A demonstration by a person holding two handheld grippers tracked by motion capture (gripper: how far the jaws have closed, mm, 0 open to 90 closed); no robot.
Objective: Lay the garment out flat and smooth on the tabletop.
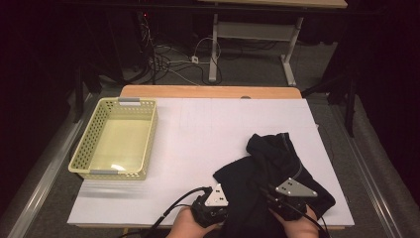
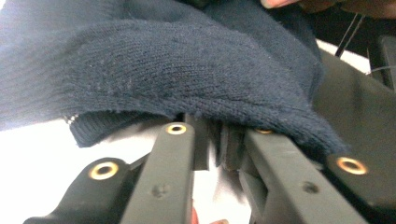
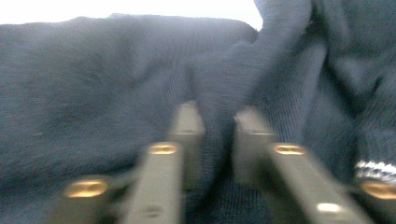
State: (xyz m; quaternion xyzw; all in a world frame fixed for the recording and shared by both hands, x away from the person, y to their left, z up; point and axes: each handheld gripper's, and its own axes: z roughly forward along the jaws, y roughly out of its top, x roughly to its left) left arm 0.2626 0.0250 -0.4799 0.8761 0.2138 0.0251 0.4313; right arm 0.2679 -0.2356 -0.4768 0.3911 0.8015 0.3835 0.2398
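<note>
Now both grippers are grabbing the dark sweater [image 1: 270, 173], which lies bunched at the lower right of the white table [image 1: 208, 134]. The left gripper [image 2: 219, 140] pinches its ribbed edge, and the right gripper [image 3: 215, 126] squeezes a fold of knit. Next, I think, comes a lift, with both hands rising together so nothing slips. The sweater's long side runs from lower left to upper right, away from the empty basket [image 1: 84, 144] at the left.
</note>
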